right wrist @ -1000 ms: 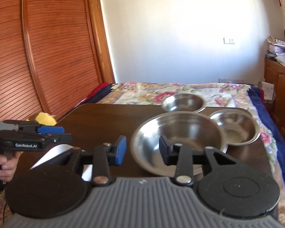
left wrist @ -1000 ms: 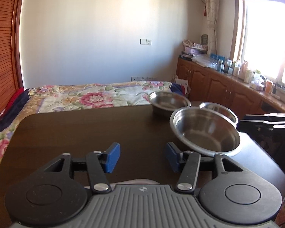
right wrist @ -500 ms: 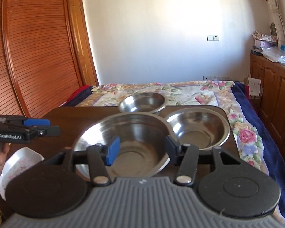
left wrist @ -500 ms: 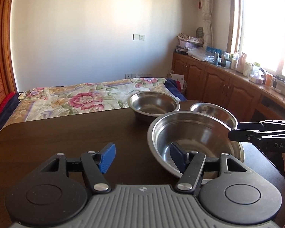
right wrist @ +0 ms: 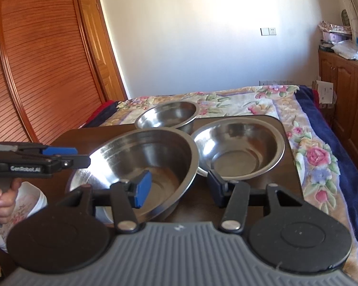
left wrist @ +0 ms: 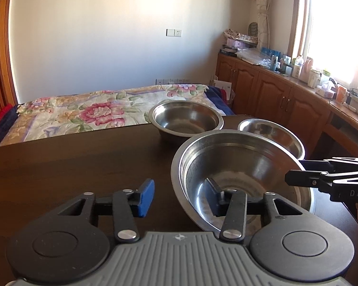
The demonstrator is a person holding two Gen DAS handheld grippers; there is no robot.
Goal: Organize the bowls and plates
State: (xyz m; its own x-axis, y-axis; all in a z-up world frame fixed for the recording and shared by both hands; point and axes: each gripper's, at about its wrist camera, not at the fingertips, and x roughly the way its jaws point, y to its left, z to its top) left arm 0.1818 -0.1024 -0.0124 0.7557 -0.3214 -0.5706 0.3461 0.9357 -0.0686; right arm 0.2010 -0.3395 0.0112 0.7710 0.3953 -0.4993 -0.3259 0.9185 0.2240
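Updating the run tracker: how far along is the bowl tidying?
Done: nothing. The big bowl, far bowl and side bowl stand unstacked on the table.
In hand: the left gripper and right gripper each straddle the big bowl's rim. The left's jaws have just been closing and the right's opening, and neither grips yet.
Left: probably nesting the bowls and sorting the white dish.

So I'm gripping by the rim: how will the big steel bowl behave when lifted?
The big steel bowl looks thin and rigid, so probably light. Its polished rim may slip between pads. Held on one side, it could tilt.
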